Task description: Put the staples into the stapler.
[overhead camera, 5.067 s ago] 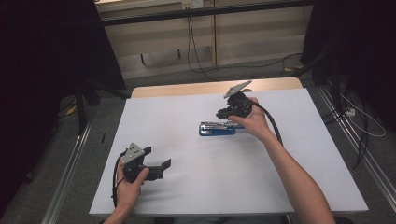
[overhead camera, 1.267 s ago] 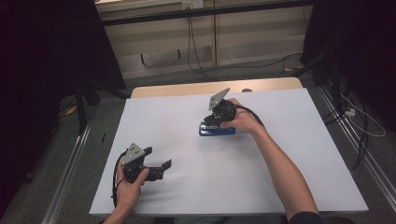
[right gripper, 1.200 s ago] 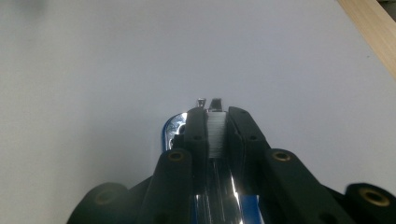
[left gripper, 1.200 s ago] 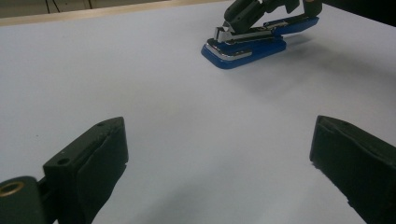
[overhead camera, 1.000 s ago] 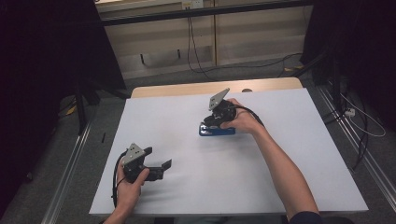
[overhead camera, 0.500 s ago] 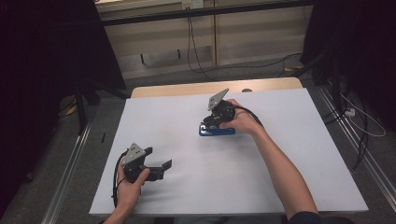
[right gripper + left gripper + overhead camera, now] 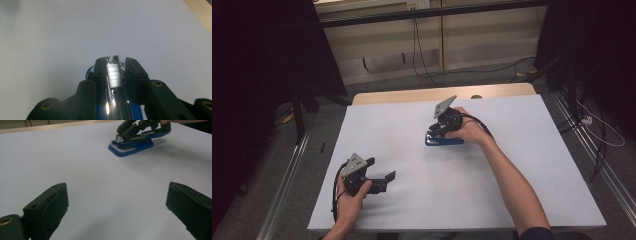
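The white surface point(image 7: 522, 200) carries one thing, a blue stapler point(image 7: 444, 140) lying flat a little toward the far edge, right of centre. The right gripper point(image 7: 441, 128) is on it, its fingers point(image 7: 98, 72) clamped on either side of the stapler's metal top arm, near the front end, with the blue base below them. The left gripper point(image 7: 379, 176) rests near the front-left corner, well apart from the stapler, its fingers point(image 7: 47, 210) spread wide with nothing between them. Judging the risk: the grip takes only the hinged upper arm, so a lift could swing the base open, or the smooth metal could slip out
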{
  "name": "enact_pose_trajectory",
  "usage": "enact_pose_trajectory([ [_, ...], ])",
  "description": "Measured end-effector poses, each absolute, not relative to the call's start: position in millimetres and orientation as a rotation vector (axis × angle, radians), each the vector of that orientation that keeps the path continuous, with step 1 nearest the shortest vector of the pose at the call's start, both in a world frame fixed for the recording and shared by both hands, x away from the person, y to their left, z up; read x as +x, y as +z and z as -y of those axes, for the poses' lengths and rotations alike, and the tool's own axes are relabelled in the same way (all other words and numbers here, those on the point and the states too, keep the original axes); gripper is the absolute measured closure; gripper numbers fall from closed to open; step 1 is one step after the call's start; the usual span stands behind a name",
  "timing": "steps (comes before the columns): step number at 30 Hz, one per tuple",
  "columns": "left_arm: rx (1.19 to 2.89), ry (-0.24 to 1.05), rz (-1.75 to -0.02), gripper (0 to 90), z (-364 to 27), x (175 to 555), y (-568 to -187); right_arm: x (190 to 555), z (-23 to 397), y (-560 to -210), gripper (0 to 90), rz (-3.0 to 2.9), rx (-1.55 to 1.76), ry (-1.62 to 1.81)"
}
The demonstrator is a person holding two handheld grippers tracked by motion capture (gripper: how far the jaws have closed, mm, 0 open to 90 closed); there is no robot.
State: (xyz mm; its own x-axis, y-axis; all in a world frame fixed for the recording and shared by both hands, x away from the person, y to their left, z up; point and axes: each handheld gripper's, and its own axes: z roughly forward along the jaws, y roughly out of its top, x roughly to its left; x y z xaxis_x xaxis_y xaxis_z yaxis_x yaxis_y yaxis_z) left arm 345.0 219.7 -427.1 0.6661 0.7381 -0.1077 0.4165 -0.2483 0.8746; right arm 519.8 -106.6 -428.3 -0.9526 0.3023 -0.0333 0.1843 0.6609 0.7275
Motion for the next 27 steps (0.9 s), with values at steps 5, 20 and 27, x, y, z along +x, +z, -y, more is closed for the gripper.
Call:
enact_pose_trajectory([
  [5,1.877,0.4,-0.912,4.4,-219,345,-427,521,109,-426,61.9,-2.695,0.457,1.203],
  [20,1.878,0.401,-0.914,4.4,-219,345,-428,518,118,-425,30.0,-2.579,0.718,1.261],
  [27,1.885,0.398,-0.91,4.4,-219,346,-428,513,123,-425,19.4,-2.511,0.814,1.271],
])
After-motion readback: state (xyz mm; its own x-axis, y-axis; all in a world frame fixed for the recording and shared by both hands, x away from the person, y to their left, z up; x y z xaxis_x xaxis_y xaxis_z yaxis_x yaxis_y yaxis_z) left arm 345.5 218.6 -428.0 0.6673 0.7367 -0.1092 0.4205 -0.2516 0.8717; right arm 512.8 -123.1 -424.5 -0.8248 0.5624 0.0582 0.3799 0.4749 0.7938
